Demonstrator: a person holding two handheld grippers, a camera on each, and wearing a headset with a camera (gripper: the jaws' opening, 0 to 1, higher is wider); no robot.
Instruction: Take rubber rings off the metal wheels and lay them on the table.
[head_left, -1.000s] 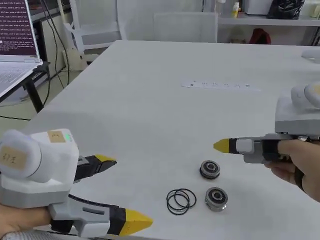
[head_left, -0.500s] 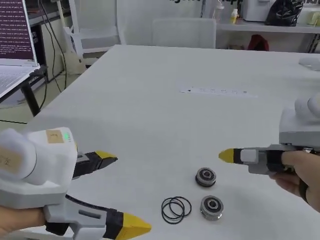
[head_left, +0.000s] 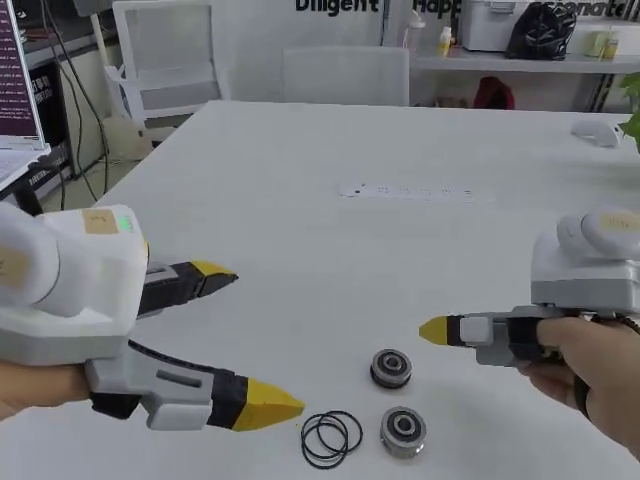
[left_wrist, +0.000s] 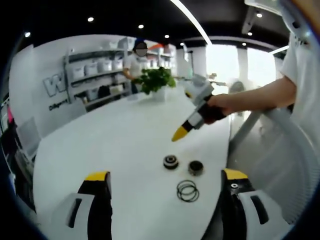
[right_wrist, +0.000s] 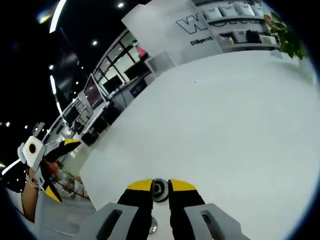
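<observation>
Left gripper (head_left: 258, 340) is spread wide with nothing in it, hovering over the near left part of the white table (head_left: 300, 230). Right gripper (head_left: 435, 330) comes in from the right with its jaws pinched nearly together, also gripping nothing. In the right gripper view, the far wheel (right_wrist: 159, 189) peeks through the slit between the tips.

The rubber rings (head_left: 330, 438) are already off. They lie flat in a loose overlapping pile near the front edge, just left of the near wheel (head_left: 403, 431), with the far wheel (head_left: 391, 368) close behind it.

A white power strip (head_left: 405, 190) sits well beyond all that, mid-table. Room-wise, I can see chairs (head_left: 345, 75) at the far end, shelves behind them, a laptop (head_left: 18, 90) off to the left and a potted plant (left_wrist: 155, 80).
</observation>
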